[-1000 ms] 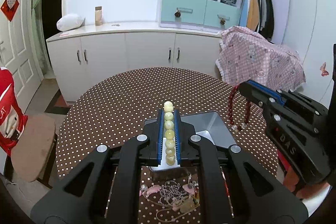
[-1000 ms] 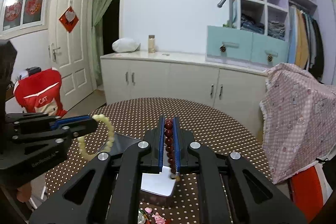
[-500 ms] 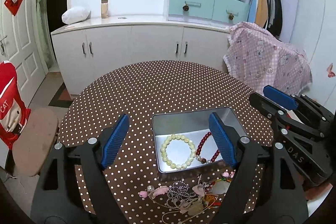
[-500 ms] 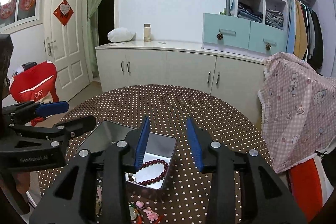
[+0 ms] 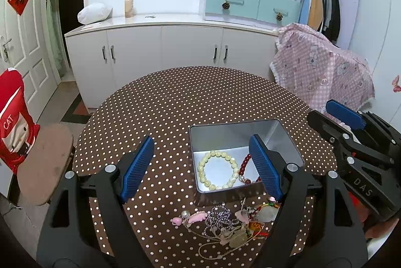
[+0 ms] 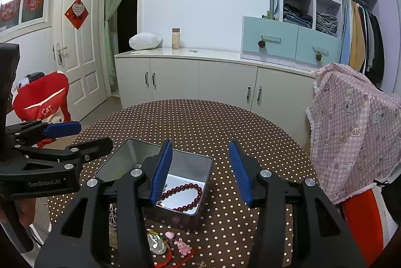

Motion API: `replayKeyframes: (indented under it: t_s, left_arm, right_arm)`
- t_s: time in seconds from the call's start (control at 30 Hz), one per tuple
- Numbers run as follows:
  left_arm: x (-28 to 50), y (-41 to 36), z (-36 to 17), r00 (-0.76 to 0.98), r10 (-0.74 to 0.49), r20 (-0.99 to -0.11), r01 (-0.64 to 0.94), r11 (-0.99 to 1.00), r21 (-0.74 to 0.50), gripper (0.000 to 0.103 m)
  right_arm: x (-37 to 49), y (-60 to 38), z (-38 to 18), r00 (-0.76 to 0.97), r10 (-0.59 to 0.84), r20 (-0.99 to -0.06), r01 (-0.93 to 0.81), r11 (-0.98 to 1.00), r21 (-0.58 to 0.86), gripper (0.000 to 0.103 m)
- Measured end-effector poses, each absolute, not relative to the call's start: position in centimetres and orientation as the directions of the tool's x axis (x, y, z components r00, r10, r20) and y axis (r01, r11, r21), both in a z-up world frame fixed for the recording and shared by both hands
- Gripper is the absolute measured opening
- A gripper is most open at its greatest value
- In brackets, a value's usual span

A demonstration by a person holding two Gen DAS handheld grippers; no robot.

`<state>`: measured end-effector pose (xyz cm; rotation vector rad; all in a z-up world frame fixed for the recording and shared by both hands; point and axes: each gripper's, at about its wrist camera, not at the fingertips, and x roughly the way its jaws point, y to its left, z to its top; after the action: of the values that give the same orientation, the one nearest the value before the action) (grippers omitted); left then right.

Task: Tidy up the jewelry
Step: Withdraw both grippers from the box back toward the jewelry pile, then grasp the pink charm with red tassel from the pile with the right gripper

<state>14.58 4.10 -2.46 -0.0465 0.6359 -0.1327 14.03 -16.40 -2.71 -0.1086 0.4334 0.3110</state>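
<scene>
Even, fairly bright indoor light fills both views, casting only soft shadows. The metal tin (image 5: 233,135) gives a dull sheen. Both pictures are sharp, with strong fisheye bending and black corners.

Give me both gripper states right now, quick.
Left gripper: open, empty; jaws have just opened, cream bracelet lies in the tin.
Right gripper: open, empty; jaws have just been opening, red bracelet in the tin.

A pale cream bead bracelet (image 5: 217,170) and a dark red bead bracelet (image 6: 184,196) lie flat side by side inside the open square metal tin (image 5: 288,140), with tangled jewelry (image 5: 225,220) heaped just in front.
</scene>
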Motion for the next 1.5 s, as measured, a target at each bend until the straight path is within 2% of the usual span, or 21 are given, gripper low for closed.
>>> replayKeyframes:
  t_s: [0.37,0.93,1.3,1.5]
  left_arm:
    - [12.5,6.3,-3.4,0.788,-0.094,-0.608,0.06,0.995,-0.077,0.078]
    - [9.5,8.7,-6.7,0.762,-0.08,-0.643,0.049,0.997,-0.066,0.079]
    - [9.0,10.2,-9.2,0.729,-0.09,-0.679,0.033,0.995,-0.096,0.082]
    - [9.1,10.9,-10.2,0.711,-0.089,-0.698,0.018,0.994,-0.108,0.082]
  right_arm:
    - [12.1,-16.2,-3.7,0.842,0.308,-0.444,-0.349,0.937,-0.013,0.045]
    - [11.0,-11.9,-9.1,0.715,0.393,-0.579,-0.479,0.878,0.003,0.045]
    - [11.8,-10.1,-11.0,0.661,0.399,-0.636,-0.511,0.86,0.009,0.029]
    - [12.3,-9.5,-11.5,0.653,0.394,-0.647,-0.512,0.859,0.006,0.027]
